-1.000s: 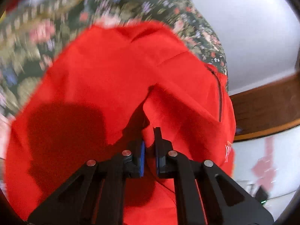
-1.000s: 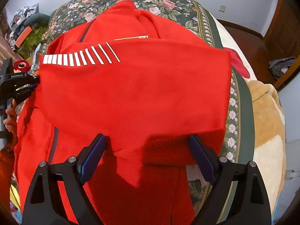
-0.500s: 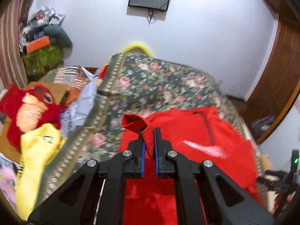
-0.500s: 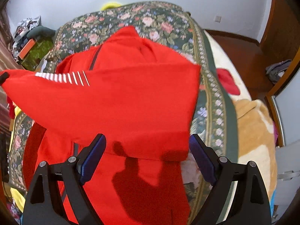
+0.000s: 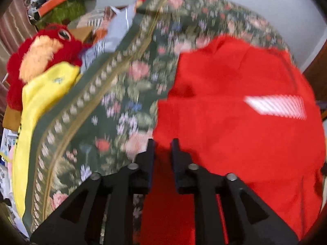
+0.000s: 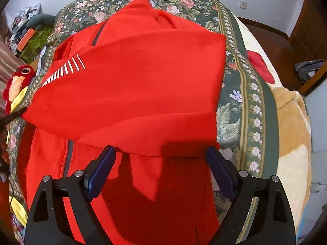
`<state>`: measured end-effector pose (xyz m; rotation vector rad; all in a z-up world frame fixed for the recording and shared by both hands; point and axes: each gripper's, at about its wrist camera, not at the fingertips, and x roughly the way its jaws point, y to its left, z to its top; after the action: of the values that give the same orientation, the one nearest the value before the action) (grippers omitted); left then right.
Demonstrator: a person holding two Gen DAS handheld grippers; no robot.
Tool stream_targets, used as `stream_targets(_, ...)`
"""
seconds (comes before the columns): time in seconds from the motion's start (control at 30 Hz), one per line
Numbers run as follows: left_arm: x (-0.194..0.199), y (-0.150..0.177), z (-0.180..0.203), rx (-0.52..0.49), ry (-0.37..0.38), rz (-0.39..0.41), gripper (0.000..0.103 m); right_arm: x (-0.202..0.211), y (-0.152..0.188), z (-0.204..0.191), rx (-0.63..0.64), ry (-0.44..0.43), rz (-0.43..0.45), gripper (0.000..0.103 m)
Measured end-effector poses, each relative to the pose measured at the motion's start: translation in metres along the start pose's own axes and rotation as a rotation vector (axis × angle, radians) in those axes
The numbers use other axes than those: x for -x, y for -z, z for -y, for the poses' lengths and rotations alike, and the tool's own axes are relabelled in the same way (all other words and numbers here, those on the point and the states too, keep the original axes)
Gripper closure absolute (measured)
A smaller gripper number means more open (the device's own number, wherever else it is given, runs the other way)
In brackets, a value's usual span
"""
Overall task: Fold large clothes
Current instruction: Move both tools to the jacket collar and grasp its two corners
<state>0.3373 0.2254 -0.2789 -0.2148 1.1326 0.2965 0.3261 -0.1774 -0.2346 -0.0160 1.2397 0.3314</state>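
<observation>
My left gripper [image 5: 162,146] has its jaws drawn close around a corner of the red jacket [image 6: 130,85], though a narrow gap now shows between the pads, where half a second ago they were pinched tight; whether I still grip the cloth I cannot tell from this blurred view. My right gripper [image 6: 161,159] hangs over the jacket's near part, jaws spread wide and holding nothing.

The jacket lies across the floral bedspread [image 6: 241,94]. A second ago my left view was filled with red cloth; since then I have swung that corner out toward the bedspread's left border, beside the red plush bird [image 5: 40,57] and the yellow cloth [image 5: 40,106]. In the right view the folded panel with the white stripes [image 6: 63,69] has gone from a loose hanging sheet to a flap stretched over the jacket's body, its left tip drawn out to a point at the bedspread's left border.

I judge this fold nearly laid: the panel covers the zip [image 6: 98,34] side of the jacket, and what remains is to let the corner down flat.
</observation>
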Motion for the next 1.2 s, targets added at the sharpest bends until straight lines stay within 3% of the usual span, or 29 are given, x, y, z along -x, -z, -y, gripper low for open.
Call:
stream_targets(0.07, -0.003, 0.008, -0.002, -0.039, -0.039, -0.027, 0.082, 0.004, 0.000, 0.002, 0.000, 0.005, 0.004, 0.015)
stream_targets(0.13, -0.002, 0.014, -0.004, -0.079, -0.057, -0.044, 0.069, 0.008, -0.003, 0.004, 0.001, 0.007, 0.013, 0.015)
stream_targets(0.23, 0.012, 0.015, -0.006, -0.116, -0.075, -0.019, 0.053, 0.021, -0.008, 0.006, 0.007, 0.012, 0.041, 0.015)
stream_targets(0.33, 0.032, 0.007, -0.006, -0.140, -0.082, 0.023, 0.048, 0.033, -0.017, 0.005, 0.027, 0.021, 0.074, 0.015)
stream_targets(0.57, 0.080, -0.033, 0.012, -0.165, -0.034, 0.150, 0.039, 0.063, -0.053, -0.007, 0.099, 0.045, 0.182, 0.015)
stream_targets(0.77, 0.101, -0.080, 0.048, -0.179, 0.054, 0.241, 0.029, 0.068, -0.092, -0.017, 0.079, -0.004, 0.247, 0.015)
stream_targets(0.9, 0.091, -0.111, 0.067, -0.149, 0.116, 0.264, 0.016, 0.055, -0.121, -0.022, 0.063, -0.026, 0.266, 0.015)
stream_targets(1.2, 0.005, -0.172, 0.089, -0.073, 0.149, 0.188, 0.016, -0.005, -0.177, -0.015, -0.007, -0.040, 0.233, 0.015)
